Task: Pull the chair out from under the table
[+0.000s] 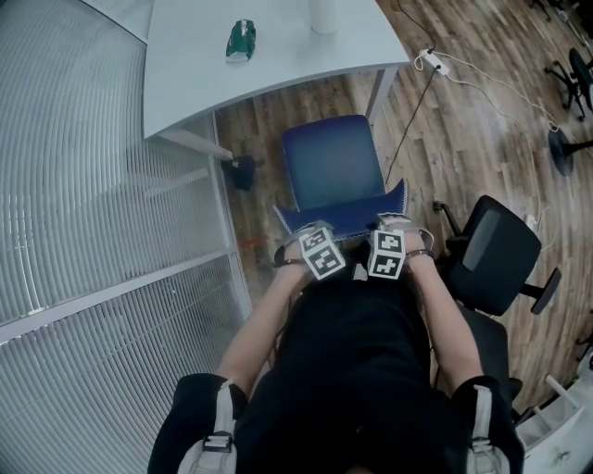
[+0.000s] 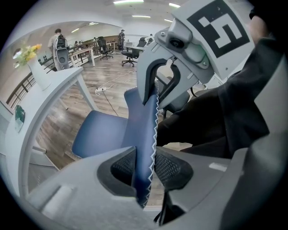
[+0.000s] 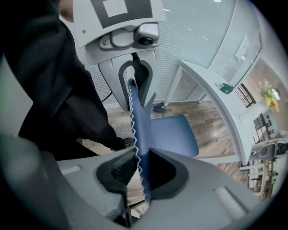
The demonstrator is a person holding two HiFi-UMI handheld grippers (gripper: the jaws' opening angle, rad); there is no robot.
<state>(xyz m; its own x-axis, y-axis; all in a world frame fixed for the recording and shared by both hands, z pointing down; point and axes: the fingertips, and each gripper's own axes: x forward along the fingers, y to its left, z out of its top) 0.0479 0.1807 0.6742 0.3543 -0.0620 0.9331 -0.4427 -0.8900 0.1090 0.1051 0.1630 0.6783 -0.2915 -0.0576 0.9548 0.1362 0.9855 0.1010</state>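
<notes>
The blue chair [image 1: 331, 167], white-stitched along its backrest, stands upright on the floor [image 1: 463, 111], just clear of the bench's [image 1: 185, 74] edge.

left gripper [image 1: 310, 229]: jaws clamped, steeply down; right gripper [image 1: 396, 222]: same

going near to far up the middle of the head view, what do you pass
person's torso → left gripper and right gripper side by side, both clamped on the blue chair backrest → chair seat → white table → small green object → white vase
</notes>
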